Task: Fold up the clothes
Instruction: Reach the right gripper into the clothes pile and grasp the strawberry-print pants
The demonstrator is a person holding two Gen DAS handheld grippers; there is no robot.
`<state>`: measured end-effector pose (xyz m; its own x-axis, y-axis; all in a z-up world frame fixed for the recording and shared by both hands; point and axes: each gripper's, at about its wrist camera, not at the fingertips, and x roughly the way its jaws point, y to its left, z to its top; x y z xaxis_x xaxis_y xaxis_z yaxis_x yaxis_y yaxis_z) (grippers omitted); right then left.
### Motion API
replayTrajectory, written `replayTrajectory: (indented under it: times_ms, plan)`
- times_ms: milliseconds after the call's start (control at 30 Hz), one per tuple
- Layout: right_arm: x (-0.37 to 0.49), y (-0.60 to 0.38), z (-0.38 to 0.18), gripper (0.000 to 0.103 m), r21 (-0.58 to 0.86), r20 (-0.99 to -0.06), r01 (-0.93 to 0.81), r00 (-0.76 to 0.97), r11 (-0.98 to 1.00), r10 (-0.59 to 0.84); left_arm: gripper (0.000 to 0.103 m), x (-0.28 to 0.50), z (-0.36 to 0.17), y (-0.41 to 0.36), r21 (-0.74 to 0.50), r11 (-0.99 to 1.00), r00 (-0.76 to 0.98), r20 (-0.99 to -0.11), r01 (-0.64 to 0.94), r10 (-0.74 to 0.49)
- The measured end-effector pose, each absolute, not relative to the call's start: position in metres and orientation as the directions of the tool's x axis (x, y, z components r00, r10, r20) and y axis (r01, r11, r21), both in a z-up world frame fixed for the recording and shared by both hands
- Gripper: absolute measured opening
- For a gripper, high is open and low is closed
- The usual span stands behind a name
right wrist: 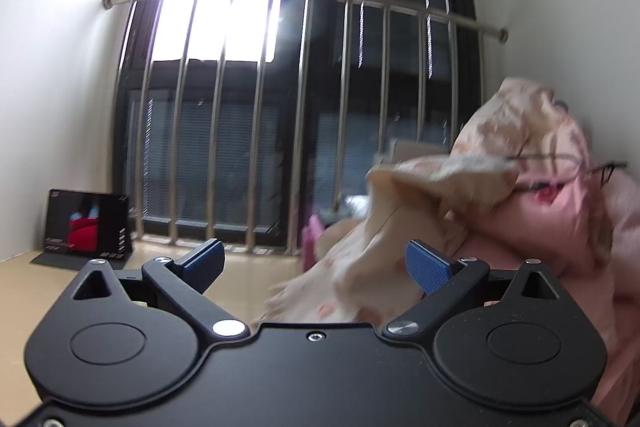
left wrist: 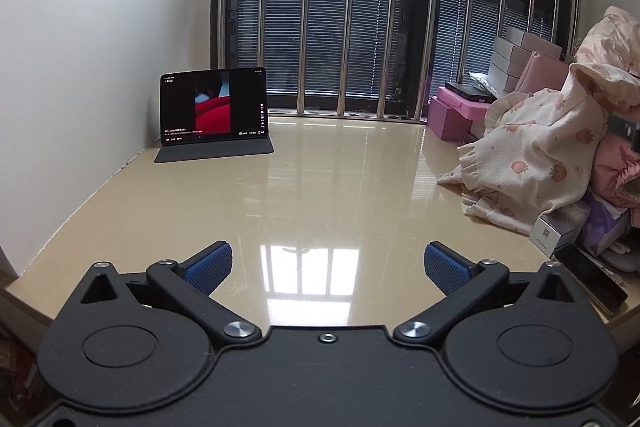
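Note:
A cream garment with a strawberry print and ruffled hem (left wrist: pixel 532 155) lies crumpled on a pile of pink clothes (left wrist: pixel 612 167) at the right of the beige table (left wrist: pixel 320 195). My left gripper (left wrist: pixel 328 269) is open and empty, low over the table's front, well left of the pile. In the right wrist view my right gripper (right wrist: pixel 316 267) is open, and the same cream garment (right wrist: pixel 384 239), blurred, hangs just beyond and between its blue pads (right wrist: pixel 426 267). Part of the right gripper shows at the pile in the left wrist view (left wrist: pixel 626 131).
A tablet (left wrist: pixel 214 107) on a folding stand plays a video at the back left by the white wall. Pink boxes (left wrist: pixel 456 115) and stacked white boxes (left wrist: pixel 516 63) stand by the barred window. A small white box (left wrist: pixel 550 231) and a phone (left wrist: pixel 592 277) lie near the right front edge.

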<state>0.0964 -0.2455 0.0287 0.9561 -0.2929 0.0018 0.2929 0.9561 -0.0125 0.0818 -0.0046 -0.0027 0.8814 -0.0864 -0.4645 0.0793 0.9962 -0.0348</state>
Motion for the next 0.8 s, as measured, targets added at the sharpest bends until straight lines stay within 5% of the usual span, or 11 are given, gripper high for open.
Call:
replayTrajectory:
  times_ms: [100, 300, 467, 633, 800]
  plan:
    - [0.134, -0.285, 0.053, 0.099, -0.101, 0.012, 0.380, 0.925, 0.920, -0.381, 0.103, 0.091, -0.004, -0.002, -0.034, 0.997, 0.874, -0.479, 0.072, -0.080]
    - [0.199, -0.359, 0.089, 0.095, -0.176, -0.149, 0.427, 0.879, 0.887, -0.453, 0.103, 0.108, -0.009, 0.003, -0.047, 0.997, 0.854, -0.515, 0.058, -0.074]
    - [0.195, -0.379, 0.099, 0.095, 0.011, -0.273, 0.333, 0.908, 0.943, -0.318, 0.103, 0.115, -0.011, 0.006, -0.071, 0.995, 0.838, -0.537, 0.071, -0.098]
    - [0.169, -0.364, 0.096, 0.096, 0.114, -0.252, 0.221, 0.949, 0.969, -0.187, 0.103, 0.113, -0.002, 0.009, -0.097, 0.990, 0.838, -0.528, 0.104, -0.140]
    - [0.163, -0.344, 0.100, 0.096, 0.004, -0.228, 0.262, 0.940, 0.965, -0.254, 0.103, 0.100, 0.001, 0.010, -0.114, 0.986, 0.842, -0.514, 0.122, -0.163]
